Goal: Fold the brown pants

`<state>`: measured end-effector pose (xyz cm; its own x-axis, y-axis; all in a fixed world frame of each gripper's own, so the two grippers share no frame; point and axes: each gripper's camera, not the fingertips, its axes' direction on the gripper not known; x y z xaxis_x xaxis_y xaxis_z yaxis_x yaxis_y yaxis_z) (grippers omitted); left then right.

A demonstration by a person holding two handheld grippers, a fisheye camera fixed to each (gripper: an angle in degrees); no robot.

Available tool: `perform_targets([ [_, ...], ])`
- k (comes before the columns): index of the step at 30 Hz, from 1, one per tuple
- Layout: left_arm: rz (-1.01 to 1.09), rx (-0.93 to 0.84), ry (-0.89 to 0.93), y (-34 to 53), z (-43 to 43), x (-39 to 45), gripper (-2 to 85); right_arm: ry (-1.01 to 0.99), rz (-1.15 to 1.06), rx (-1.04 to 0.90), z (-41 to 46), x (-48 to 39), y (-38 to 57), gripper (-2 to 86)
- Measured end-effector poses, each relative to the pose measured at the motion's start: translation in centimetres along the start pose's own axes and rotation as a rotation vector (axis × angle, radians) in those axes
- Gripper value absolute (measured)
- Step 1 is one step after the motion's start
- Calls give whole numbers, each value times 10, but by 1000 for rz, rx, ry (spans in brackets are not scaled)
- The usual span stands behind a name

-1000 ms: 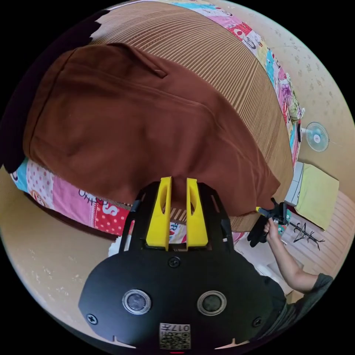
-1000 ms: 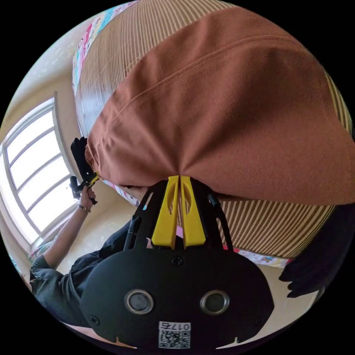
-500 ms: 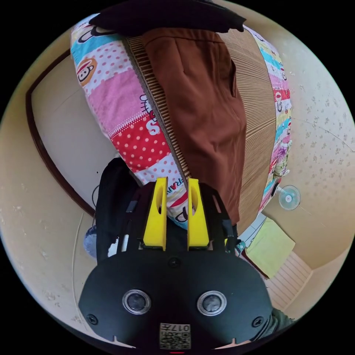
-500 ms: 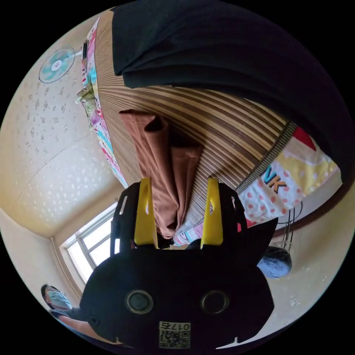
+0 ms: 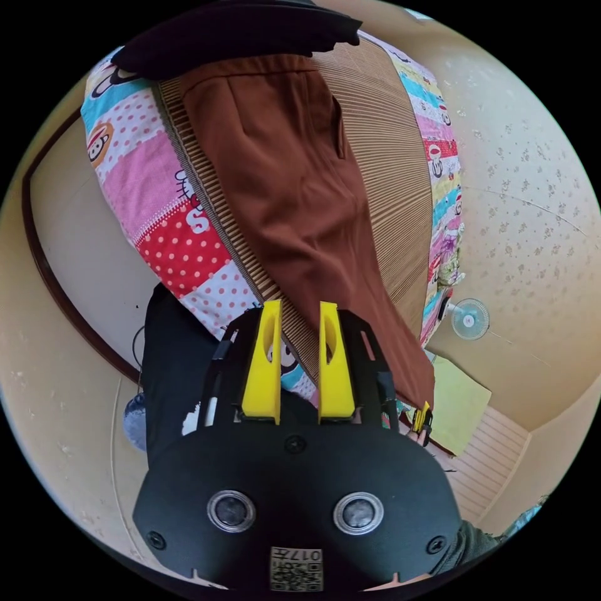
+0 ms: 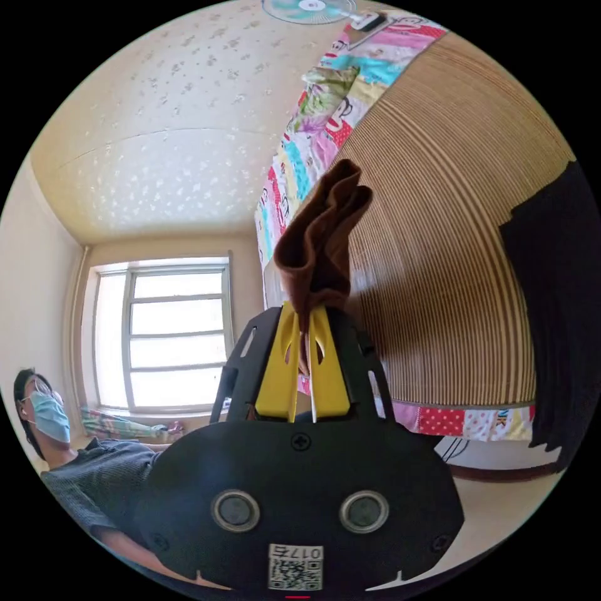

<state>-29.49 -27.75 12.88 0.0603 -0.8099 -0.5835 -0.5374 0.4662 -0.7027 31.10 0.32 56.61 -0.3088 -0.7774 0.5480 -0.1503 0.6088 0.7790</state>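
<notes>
My right hand-held gripper (image 6: 303,313) has both jaws clamped on a bunched end of the brown pants (image 6: 319,241), which rise just beyond its tips. My left hand-held gripper (image 5: 299,313) has its jaws apart and gripping nothing; the brown pants (image 5: 294,188) stretch away ahead of it along the striped bamboo mat (image 5: 391,181) on the bed, under a black garment (image 5: 231,31) at the far end.

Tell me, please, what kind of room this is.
Most likely a bedroom in a home. A bed with a striped mat over a colourful patchwork sheet holds the brown pants; a fan and a window are nearby.
</notes>
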Motion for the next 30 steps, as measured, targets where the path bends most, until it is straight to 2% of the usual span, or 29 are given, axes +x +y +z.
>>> perform_targets([
  [3,24,-17,4,-9,-1,3,99,13,198,72,-38,56,17,40],
  [5,40,-42,-18,-15,0,1,100,60,465,124,-56,142,43,35],
  [7,44,-64,-41,-20,1,-2,100,119,705,171,-70,190,79,26],
  [8,48,-74,-55,-23,1,-5,101,115,738,233,-80,200,101,20],
  [10,61,-92,-70,-30,1,-7,101,123,718,292,-89,196,127,13],
  [16,166,-140,-32,-64,8,5,98,217,713,74,-47,170,168,5],
  [19,306,-215,-9,-84,20,31,79,169,716,76,-28,156,186,5],
  [23,592,-165,-163,-97,12,80,61,53,667,98,-5,127,194,5],
  [26,706,-197,-223,-117,9,84,61,22,619,96,4,104,195,5],
  [27,720,-221,-239,-123,10,81,60,23,612,94,5,99,196,5],
  [30,644,-333,-433,-164,9,41,32,54,591,82,8,81,203,4],
])
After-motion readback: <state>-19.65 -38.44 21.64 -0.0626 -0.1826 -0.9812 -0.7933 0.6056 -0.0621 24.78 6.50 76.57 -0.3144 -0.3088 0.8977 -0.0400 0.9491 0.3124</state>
